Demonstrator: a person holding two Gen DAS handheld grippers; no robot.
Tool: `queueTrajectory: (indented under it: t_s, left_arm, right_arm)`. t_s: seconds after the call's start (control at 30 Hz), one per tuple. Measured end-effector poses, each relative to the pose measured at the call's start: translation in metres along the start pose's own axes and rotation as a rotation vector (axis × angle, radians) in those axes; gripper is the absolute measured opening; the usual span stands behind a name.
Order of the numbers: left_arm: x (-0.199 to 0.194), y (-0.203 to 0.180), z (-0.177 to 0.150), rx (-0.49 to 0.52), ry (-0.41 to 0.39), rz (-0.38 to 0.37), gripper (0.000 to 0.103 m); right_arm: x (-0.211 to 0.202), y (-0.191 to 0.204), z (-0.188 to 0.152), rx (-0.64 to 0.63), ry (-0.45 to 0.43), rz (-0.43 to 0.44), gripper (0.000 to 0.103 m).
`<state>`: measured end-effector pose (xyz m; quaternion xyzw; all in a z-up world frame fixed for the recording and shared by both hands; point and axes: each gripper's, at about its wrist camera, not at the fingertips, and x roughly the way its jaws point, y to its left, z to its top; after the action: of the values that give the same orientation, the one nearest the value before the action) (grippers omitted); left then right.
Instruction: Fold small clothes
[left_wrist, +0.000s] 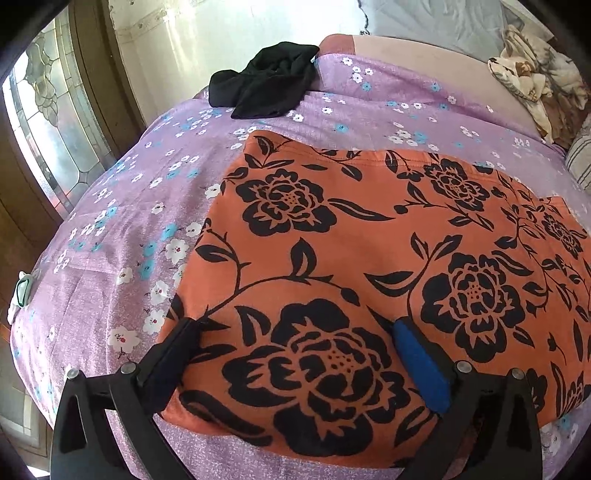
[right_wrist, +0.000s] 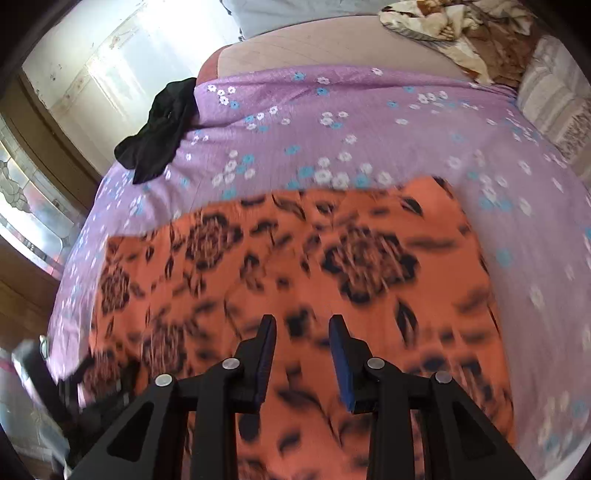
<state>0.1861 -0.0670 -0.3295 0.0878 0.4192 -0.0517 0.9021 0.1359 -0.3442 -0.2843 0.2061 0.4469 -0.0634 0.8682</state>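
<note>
Spreading wide, your left gripper (left_wrist: 295, 325) straddles the near corner of the orange floral garment (left_wrist: 369, 258), which lies flat on the purple flowered bedsheet (left_wrist: 110, 258). Your right gripper (right_wrist: 302, 321) hovers over that garment with a narrow gap between its fingers, seemingly holding nothing through the blur. A crumpled black garment (left_wrist: 266, 79) sits at the sheet's far edge, well apart.

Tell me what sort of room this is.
Most likely a bedroom. The orange floral garment lies on a bed under a purple flowered sheet, a crumpled blanket lies at the far end, and a leaded glass door panel stands beside the bed.
</note>
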Motion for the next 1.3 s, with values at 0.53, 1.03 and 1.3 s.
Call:
queueTrajectory:
  t_s: [0.53,1.03,1.3]
  left_arm:
    - [-0.011,0.008,-0.014,0.0,-0.085,-0.038,0.103]
    - [-0.074,-0.046,-0.007,0.23,-0.179,-0.266,0.103]
    - [-0.108,-0.113,-0.047,0.542,-0.312,-0.359,0.103]
  right_arm:
    - [0.015,-0.065,-0.035,0.16,0.016,0.032,0.034]
    - [-0.067,-0.154,-0.074,0.532,-0.204,0.23,0.069]
    - [-0.026,-0.176,-0.09,0.698,-0.03,0.273,0.069]
